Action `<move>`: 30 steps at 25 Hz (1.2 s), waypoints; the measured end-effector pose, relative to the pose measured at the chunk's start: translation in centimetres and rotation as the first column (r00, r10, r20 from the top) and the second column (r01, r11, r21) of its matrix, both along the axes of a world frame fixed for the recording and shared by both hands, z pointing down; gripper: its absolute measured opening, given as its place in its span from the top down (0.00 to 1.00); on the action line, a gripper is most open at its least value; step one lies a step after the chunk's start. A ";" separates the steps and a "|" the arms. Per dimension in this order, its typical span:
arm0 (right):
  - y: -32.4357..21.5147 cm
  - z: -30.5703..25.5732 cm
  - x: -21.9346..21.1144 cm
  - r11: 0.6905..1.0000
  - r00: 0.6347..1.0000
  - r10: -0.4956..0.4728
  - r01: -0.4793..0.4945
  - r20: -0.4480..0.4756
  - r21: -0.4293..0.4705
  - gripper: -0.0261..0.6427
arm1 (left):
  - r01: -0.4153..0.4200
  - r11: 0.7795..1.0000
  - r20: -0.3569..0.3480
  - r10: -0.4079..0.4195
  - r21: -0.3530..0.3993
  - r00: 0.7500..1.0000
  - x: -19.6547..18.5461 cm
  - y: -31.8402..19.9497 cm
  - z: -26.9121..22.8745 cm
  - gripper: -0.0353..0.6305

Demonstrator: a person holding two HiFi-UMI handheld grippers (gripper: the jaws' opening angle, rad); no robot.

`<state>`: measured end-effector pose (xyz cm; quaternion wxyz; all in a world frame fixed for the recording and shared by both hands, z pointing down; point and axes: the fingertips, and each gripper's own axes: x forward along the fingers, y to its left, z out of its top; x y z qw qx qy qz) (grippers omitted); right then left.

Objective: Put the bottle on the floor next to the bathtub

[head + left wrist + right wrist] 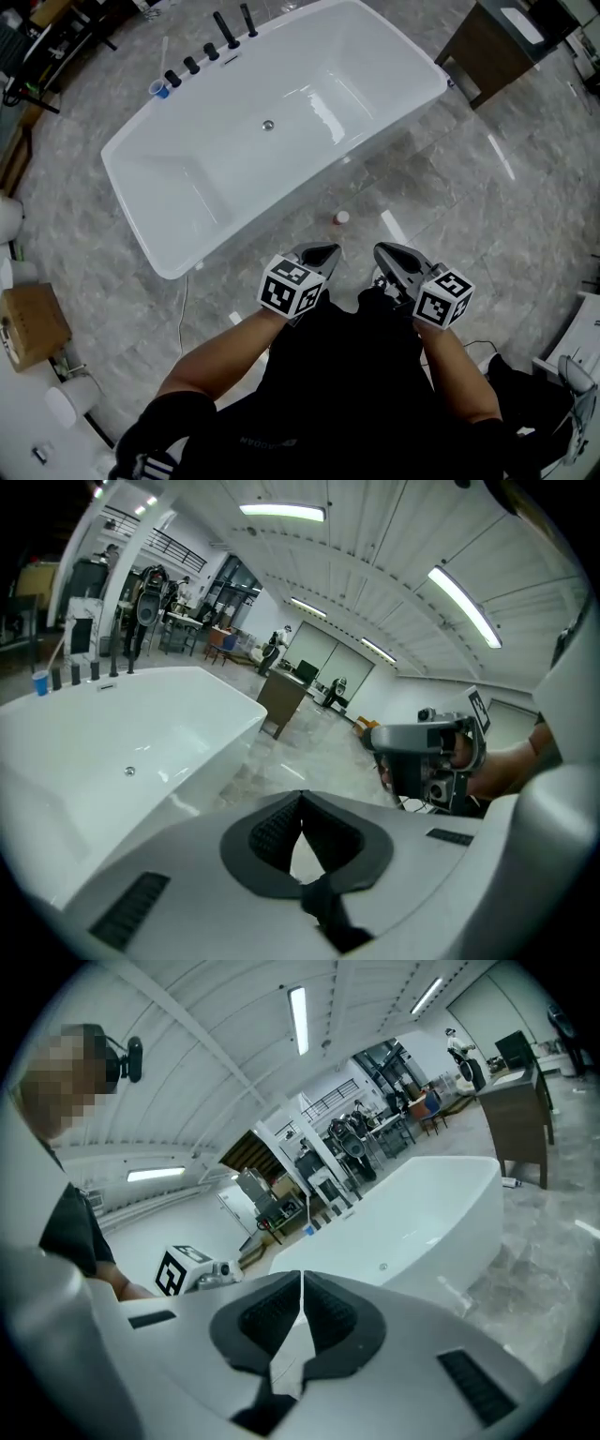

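The bottle (342, 217), small with a pale cap, stands on the grey marble floor beside the near wall of the white bathtub (187, 141). Held up close to the person's body, my left gripper (323, 251) is shut with nothing between its pads. My right gripper (389, 251) is beside it, shut and empty as well. Both sit nearer the person than the bottle and apart from it. The left gripper view shows the shut left gripper (300, 794), the bathtub (112, 752) and the right gripper (436, 757). The right gripper view shows the shut right gripper (302, 1274) and the bathtub (412, 1222).
Black faucet fittings (225, 33) and a blue cup (161, 90) sit on the tub's far rim. A brown cabinet (487, 42) stands at the upper right. A cardboard box (33, 323) and white rolls lie along the left edge.
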<state>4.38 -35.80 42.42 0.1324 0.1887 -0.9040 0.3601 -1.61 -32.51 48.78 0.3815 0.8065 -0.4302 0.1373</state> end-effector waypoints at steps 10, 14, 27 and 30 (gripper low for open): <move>-0.5 -5.3 3.6 0.991 0.992 -0.094 0.085 0.087 0.103 0.91 | 0.141 0.982 0.049 -0.148 0.125 0.988 2.8 2.1 -6.2 0.92; -0.5 -7.2 7.4 0.978 0.986 -0.139 0.122 0.095 0.170 0.91 | 0.237 0.959 0.051 -0.247 0.157 0.968 5.0 3.2 -7.5 0.92; 3.2 -7.8 18.1 0.961 0.977 -0.184 0.157 0.105 0.227 0.91 | 0.353 0.912 0.073 -0.374 0.209 0.924 13.7 6.9 -10.0 0.92; 4.7 -7.4 19.7 0.947 0.972 -0.222 0.196 0.079 0.253 0.91 | 0.374 0.904 0.080 -0.397 0.207 0.914 15.3 8.2 -10.1 0.92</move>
